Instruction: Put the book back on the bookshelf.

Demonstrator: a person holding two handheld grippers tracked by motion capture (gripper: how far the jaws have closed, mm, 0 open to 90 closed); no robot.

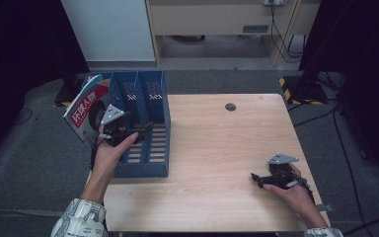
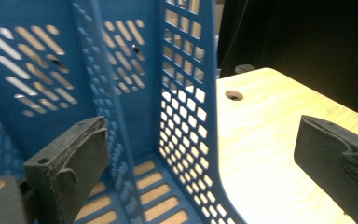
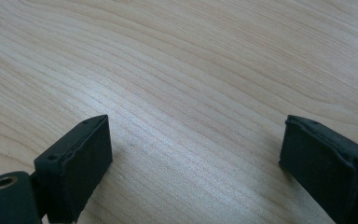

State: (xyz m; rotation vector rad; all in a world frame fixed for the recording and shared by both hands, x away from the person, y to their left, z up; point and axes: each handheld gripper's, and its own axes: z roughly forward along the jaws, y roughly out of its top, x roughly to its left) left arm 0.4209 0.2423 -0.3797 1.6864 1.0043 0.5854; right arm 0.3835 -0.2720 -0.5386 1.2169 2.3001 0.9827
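Book (image 1: 86,106) leans in the leftmost slot of the blue rack (image 1: 150,170), tilted outward, its long axis running up and back. It lies just left of the left gripper (image 1: 145,129), whose spread, empty jaws straddle the rack's right wall. The right gripper (image 1: 254,178), also spread and empty, rests well right of the rack on the table (image 1: 217,148).

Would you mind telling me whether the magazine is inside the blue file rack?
Inside: the magazine stands tilted in the leftmost compartment of the blue file rack.
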